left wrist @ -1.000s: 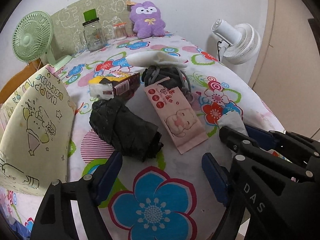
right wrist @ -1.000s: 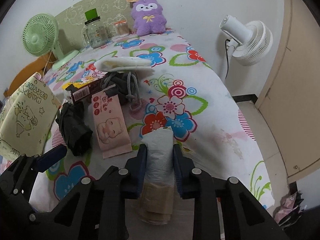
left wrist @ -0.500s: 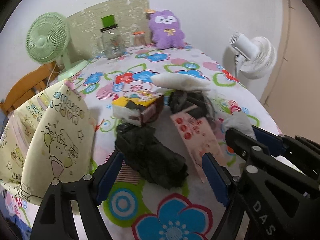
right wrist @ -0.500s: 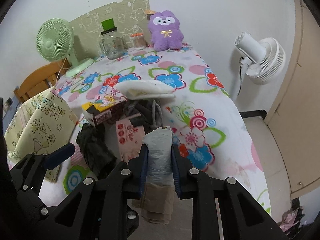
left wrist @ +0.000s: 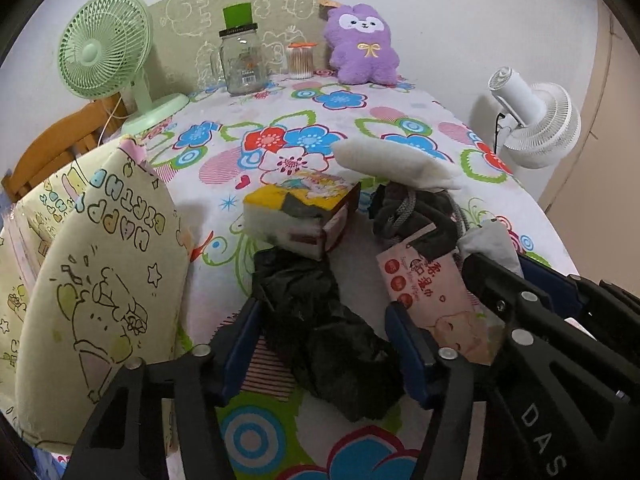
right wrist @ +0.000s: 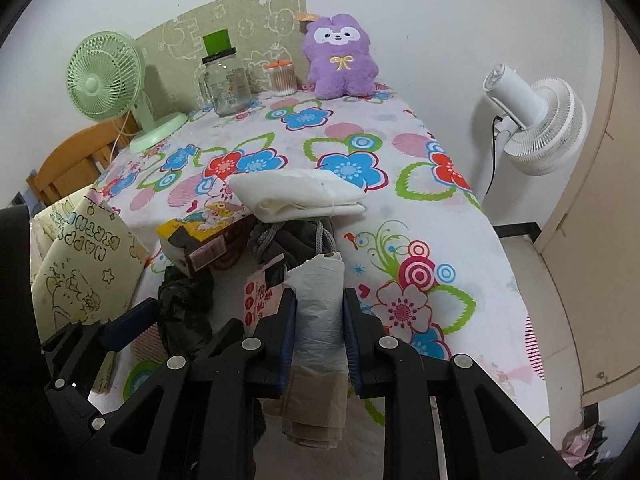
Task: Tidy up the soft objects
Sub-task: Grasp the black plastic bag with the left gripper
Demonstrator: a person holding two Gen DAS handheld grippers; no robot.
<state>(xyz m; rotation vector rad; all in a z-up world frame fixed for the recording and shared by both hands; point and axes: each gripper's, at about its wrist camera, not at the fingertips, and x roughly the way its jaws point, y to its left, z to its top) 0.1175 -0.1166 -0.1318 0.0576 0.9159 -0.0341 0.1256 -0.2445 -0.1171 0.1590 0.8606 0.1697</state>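
Floral-clothed table (left wrist: 352, 120): green fan (left wrist: 105, 49), jar (left wrist: 241, 62), purple plush (left wrist: 361, 52), black bag (left wrist: 320, 332).

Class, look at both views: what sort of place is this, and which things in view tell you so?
Probably a room in a home: a table under a flowered cloth, a purple plush toy against the wall, a green desk fan and a wooden chair beside it.

- Crumpled black plastic bag (left wrist: 320, 336): lying on the floral table, between the closing left jaws.
- Folded pale plastic bag (right wrist: 320, 312): upright, clamped in the right jaws.
- Pink tissue pack (left wrist: 432, 300): flat, beside the black bag.
- Folded cream cloth (right wrist: 298, 196): resting atop grey drawstring pouch (left wrist: 416, 212).
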